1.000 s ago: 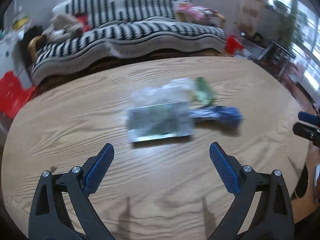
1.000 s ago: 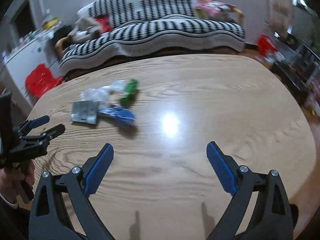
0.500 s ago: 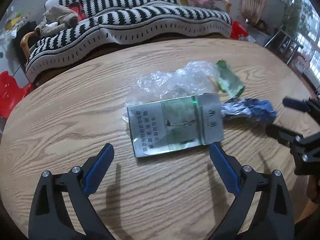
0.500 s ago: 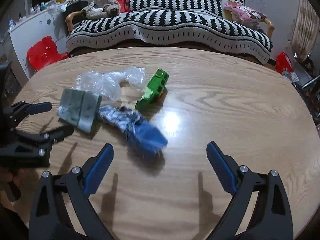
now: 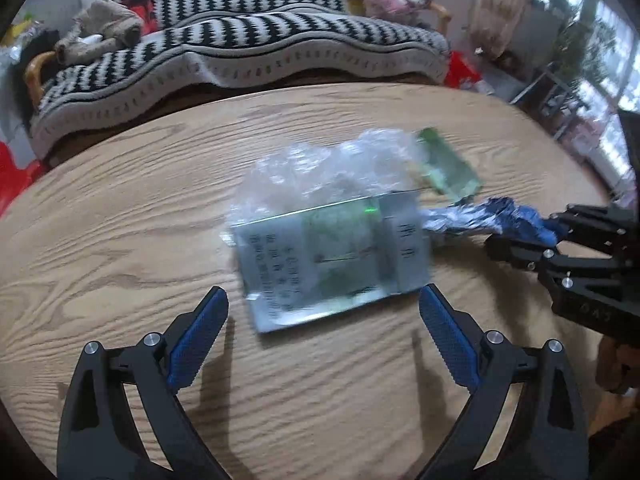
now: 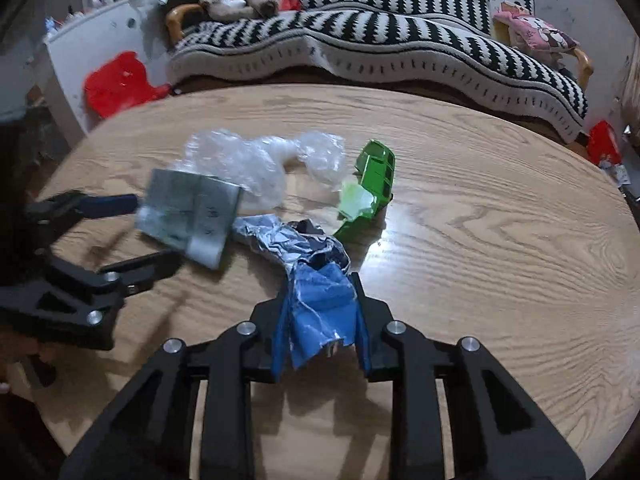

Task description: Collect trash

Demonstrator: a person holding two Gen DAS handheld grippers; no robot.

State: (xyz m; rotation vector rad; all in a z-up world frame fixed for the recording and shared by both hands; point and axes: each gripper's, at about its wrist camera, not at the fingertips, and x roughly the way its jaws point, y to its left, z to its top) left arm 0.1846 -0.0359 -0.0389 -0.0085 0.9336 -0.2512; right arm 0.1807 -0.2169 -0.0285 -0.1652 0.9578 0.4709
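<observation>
A: Between the pads of the right tool [image 6: 320, 320] sits the near end of the blue foil wrapper [image 6: 316, 280]; its jaws are closing on it, and they already look to be pinching the crumpled blue part, while the silver end trails ahead onto the desk [image 6: 480, 240].

B: And the left tool [image 5: 324, 332]?

A: Released, jaws wide, hovering just short of the silver cigarette pack [image 5: 332, 264], which lies flat on the desk ahead of its tips; the clear plastic film [image 5: 320, 168] is bunched beyond the pack, touching it.

B: What might spoil things?

A: My guess is the wrapper's far end; it lies against the pack's corner, so lifting could drag or turn the pack away from the left tool; thin foil may also tear or slide out if only a fold is caught.

B: Anything else?

A: That pack lies flat and looks about as wide as the left tool's spread; closing on it may skid it forward into the film; the green box [image 6: 372, 184], ahead and slightly right of the right tool, could be nudged by the trailing foil.
</observation>
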